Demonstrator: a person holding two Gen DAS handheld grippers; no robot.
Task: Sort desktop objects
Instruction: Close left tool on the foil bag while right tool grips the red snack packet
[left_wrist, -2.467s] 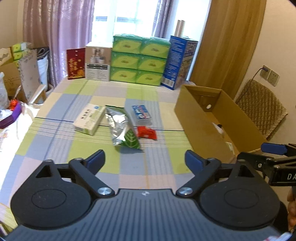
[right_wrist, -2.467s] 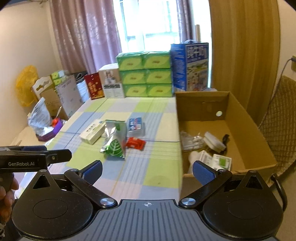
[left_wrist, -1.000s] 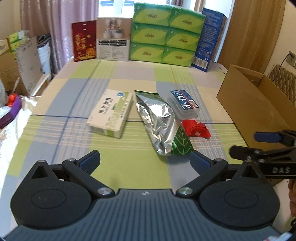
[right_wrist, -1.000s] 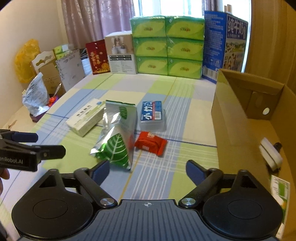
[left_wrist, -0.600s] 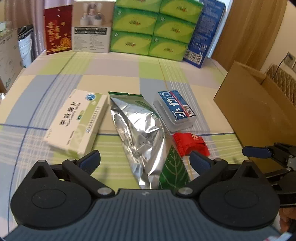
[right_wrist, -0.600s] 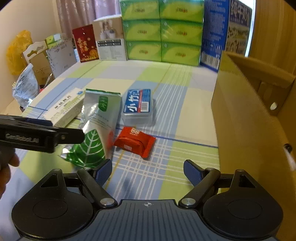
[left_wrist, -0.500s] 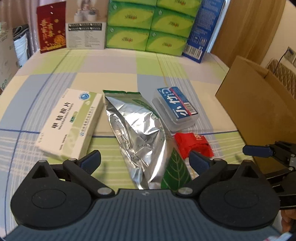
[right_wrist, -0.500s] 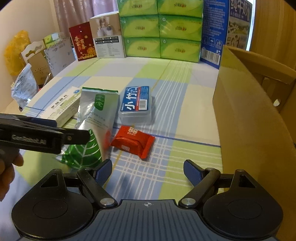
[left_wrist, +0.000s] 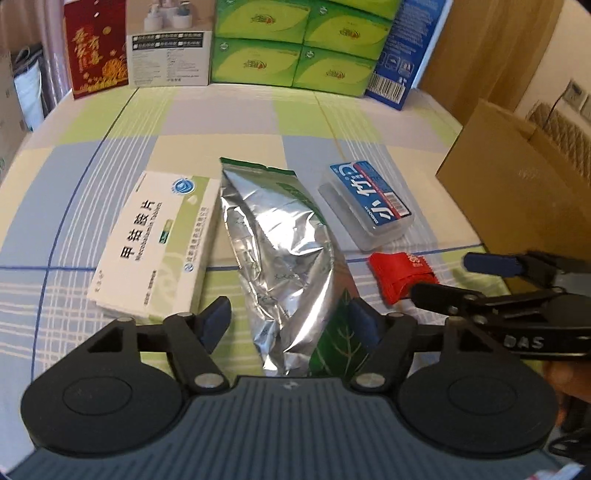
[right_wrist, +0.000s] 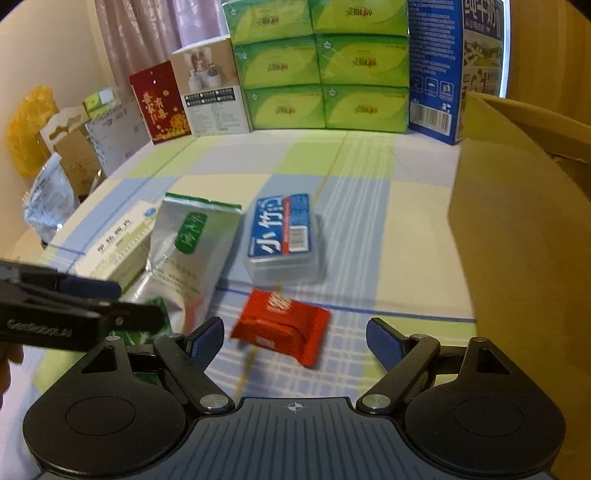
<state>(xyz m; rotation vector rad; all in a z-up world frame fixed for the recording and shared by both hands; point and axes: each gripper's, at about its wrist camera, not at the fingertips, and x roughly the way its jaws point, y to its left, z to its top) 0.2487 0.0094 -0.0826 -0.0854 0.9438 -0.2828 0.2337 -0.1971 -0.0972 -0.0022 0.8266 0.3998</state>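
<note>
Left gripper is low over the desk, jaws apart and straddling the near end of the silver foil pouch w/ green leaf print — not clamped. Pouch lies flat, running away from the camera, touching the white medicine box on its left.

Right gripper is also low, angled slightly down, jaws wide apart, nothing between them; the red snack packet sits just ahead, in line w/ the gap. In the left view, the right gripper's fingertips reach in from the right edge, just beside that packet. A bit of hand shows at the frame edge behind each tool.

Clear plastic box w/ blue label lies beyond the packet, near the pouch. Cardboard box stands on the desk's right side — contents hidden from both views.
</note>
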